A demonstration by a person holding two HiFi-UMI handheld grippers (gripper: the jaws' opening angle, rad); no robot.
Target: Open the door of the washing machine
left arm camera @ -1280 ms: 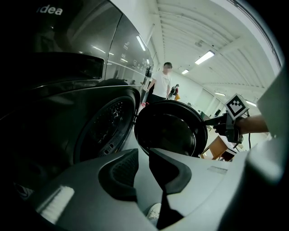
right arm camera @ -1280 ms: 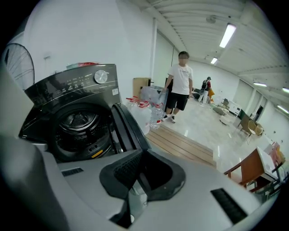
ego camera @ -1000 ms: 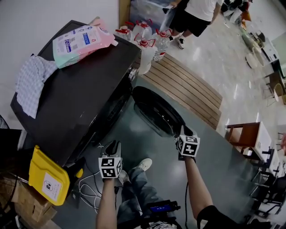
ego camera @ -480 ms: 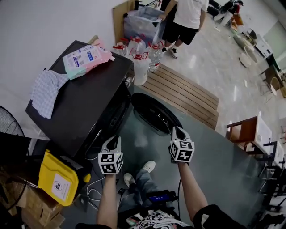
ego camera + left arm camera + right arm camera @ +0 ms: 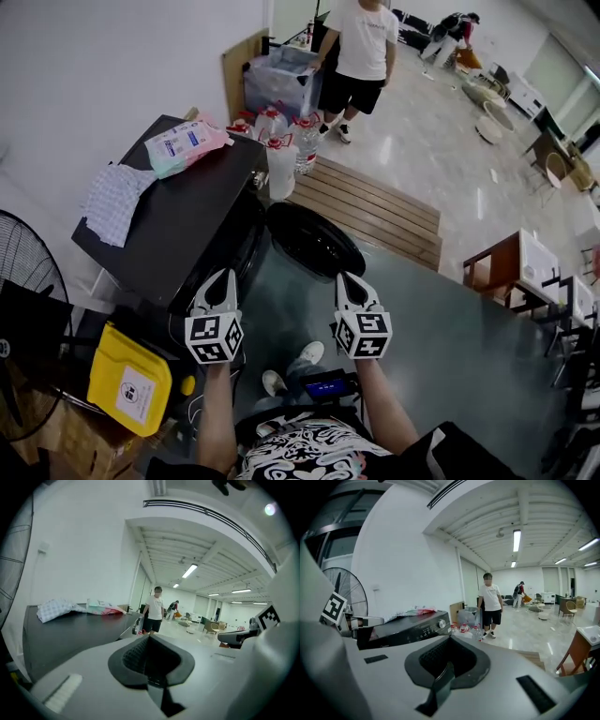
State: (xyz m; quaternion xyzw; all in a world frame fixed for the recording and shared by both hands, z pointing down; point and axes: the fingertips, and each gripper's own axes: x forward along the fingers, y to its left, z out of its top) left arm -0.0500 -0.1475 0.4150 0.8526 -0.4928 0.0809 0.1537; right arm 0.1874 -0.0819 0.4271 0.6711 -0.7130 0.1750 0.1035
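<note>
The black washing machine [image 5: 178,225] stands at the left of the head view, and its round door [image 5: 314,241] hangs swung open at its front. Both grippers are held up in the air in front of it, apart from the door. My left gripper [image 5: 217,283] is shut on nothing, level with the machine's front corner. My right gripper [image 5: 349,284] is also shut and empty, just below the door's rim. In the left gripper view the shut jaws [image 5: 149,638] point over the machine's top [image 5: 70,630]. In the right gripper view the shut jaws [image 5: 451,641] point past the control panel [image 5: 417,627].
A pink-and-green pouch [image 5: 185,145] and a checked cloth [image 5: 114,202] lie on the machine. Water bottles [image 5: 281,150] and a wooden pallet [image 5: 370,211] sit behind the door. A person [image 5: 361,47] stands beyond. A yellow container [image 5: 129,380], a fan [image 5: 23,262] and a wooden table [image 5: 506,267] flank me.
Both grippers have risen away from the door and floor. The left gripper's jaws have closed. The head view has lifted and shows more of the room.
</note>
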